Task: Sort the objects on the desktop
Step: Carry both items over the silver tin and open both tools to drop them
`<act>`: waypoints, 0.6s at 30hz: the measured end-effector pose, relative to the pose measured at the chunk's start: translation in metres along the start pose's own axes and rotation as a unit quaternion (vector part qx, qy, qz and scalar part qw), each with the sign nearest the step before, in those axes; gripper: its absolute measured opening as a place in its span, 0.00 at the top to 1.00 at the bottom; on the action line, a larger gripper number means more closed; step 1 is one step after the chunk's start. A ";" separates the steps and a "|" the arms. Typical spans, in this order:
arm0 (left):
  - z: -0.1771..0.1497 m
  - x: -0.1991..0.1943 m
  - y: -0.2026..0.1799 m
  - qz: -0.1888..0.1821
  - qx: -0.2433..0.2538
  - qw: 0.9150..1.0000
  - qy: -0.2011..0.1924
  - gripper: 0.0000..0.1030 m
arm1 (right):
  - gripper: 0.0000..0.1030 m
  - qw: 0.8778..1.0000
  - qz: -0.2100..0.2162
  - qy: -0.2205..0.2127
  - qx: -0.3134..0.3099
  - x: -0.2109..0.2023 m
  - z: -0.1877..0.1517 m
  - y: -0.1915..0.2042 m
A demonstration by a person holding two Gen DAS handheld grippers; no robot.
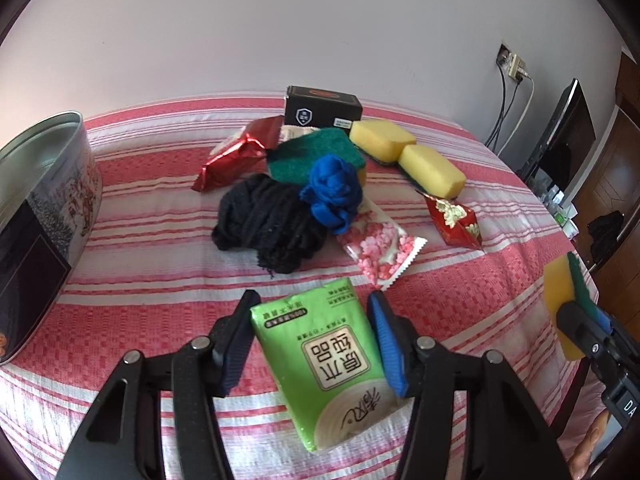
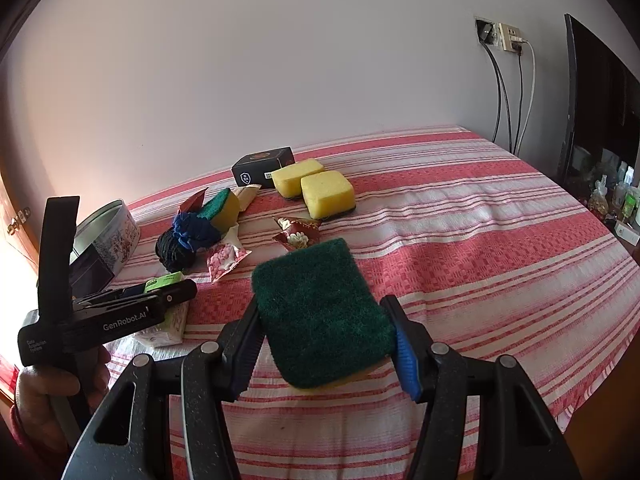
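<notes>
Lying on the striped cloth (image 1: 460,280), the tissue pack (image 1: 320,364) sat between the left gripper (image 1: 316,344) pads, jaws touching both its sides. The right gripper (image 2: 326,344) held a sponge (image 2: 320,316), green side up, jaws clamped on it above the cloth. Beyond the pack were black yarn (image 1: 264,220), blue cloth (image 1: 332,192), sponges (image 1: 432,170) and a tin (image 1: 44,208) at left.

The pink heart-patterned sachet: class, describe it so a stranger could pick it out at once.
Start at the pile mid-way across the striped tablecloth. Just in front of the blue cloth bundle lies the sachet, flat. Only it has pink hearts and zigzag edges.
</notes>
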State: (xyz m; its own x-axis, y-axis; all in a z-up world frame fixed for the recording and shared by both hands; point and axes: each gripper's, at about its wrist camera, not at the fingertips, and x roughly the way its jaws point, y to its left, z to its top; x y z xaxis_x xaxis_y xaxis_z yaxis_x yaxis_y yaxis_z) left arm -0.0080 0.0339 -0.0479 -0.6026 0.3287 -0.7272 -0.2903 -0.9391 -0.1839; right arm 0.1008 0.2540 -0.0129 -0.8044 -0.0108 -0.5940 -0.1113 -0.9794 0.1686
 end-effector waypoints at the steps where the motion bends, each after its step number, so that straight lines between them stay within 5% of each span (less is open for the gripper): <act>1: 0.000 -0.003 0.003 0.005 0.000 1.000 -0.007 0.46 | 0.42 1.000 0.002 0.000 -0.001 0.001 0.001 0.003; 11: 0.014 -0.034 0.028 0.037 -0.004 0.997 -0.061 0.46 | 0.42 0.998 0.034 -0.032 -0.042 -0.002 0.025 0.050; 18: 0.031 -0.063 0.067 0.093 -0.026 0.989 -0.113 0.46 | 0.42 0.991 0.085 -0.068 -0.082 0.006 0.053 0.107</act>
State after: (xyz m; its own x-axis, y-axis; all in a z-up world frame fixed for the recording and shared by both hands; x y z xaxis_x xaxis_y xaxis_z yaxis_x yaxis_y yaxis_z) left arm -0.0124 -0.0469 0.0064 -0.7942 0.1587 -0.5865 -0.1237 -0.9873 -0.0997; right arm 0.0530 0.1594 0.0438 -0.8761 -0.1613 -0.4543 0.1192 -0.9856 0.1202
